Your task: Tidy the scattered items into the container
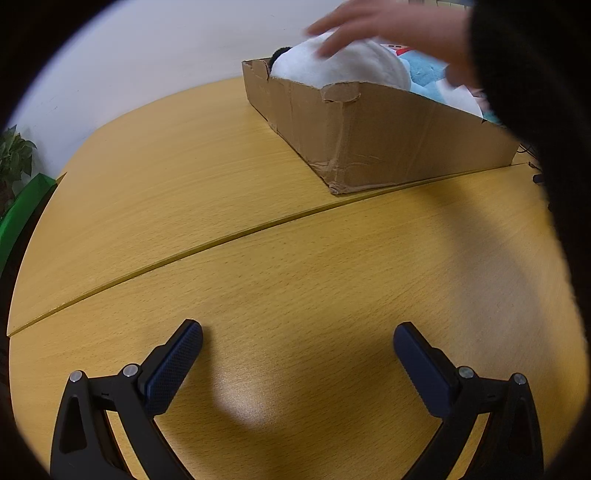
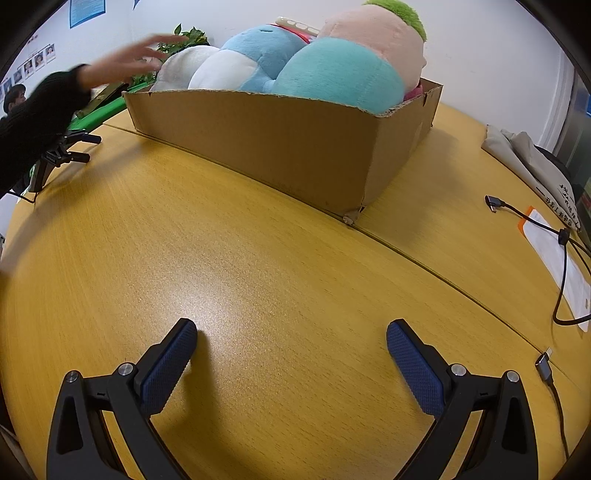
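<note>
A cardboard box [image 1: 369,136] stands on the wooden table and holds several plush toys. In the left wrist view a white plush [image 1: 340,64] fills its near end, with a bare hand [image 1: 388,26] resting on it. In the right wrist view the box [image 2: 258,140] holds a white plush [image 2: 184,70], a blue-and-white one [image 2: 255,55], a teal one [image 2: 340,77] and a pink one with green hair [image 2: 376,33]. My left gripper [image 1: 297,341] is open and empty low over the table. My right gripper [image 2: 291,339] is open and empty, also short of the box.
Black cables [image 2: 561,258] and a white paper [image 2: 554,254] lie at the table's right edge, beside a grey cloth bag [image 2: 524,162]. The left gripper itself [image 2: 62,151] rests on the table at left, under a black sleeve [image 2: 33,122]. A plant [image 1: 13,158] stands beyond the table.
</note>
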The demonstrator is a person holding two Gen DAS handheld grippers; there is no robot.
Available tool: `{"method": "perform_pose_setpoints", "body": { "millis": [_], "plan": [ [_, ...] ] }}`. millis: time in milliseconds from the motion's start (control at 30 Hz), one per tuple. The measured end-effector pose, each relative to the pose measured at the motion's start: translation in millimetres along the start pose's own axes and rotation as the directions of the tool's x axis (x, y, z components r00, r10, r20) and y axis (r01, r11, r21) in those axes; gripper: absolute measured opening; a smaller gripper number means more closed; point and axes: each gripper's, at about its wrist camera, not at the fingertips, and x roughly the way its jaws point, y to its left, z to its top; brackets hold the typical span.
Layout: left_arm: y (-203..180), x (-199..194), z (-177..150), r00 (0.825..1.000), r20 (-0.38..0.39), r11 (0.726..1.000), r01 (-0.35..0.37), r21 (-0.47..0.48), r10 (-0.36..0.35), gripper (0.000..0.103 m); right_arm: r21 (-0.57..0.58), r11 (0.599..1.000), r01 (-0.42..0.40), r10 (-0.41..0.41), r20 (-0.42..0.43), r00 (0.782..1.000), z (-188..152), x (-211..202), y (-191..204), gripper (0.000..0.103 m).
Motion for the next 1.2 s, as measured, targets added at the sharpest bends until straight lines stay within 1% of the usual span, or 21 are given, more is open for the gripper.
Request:
{"method": "perform_pose_setpoints", "body": {
  "millis": [1200],
  "plan": [
    [-5.1,0.6,2.3,1.000,0.000,1.000,-0.008,-0.009,0.008,0.103,-0.002,1.000,-0.001,0.001,-0.001,1.000,0.3,-1.1,0.5,0.103]
  ]
}}
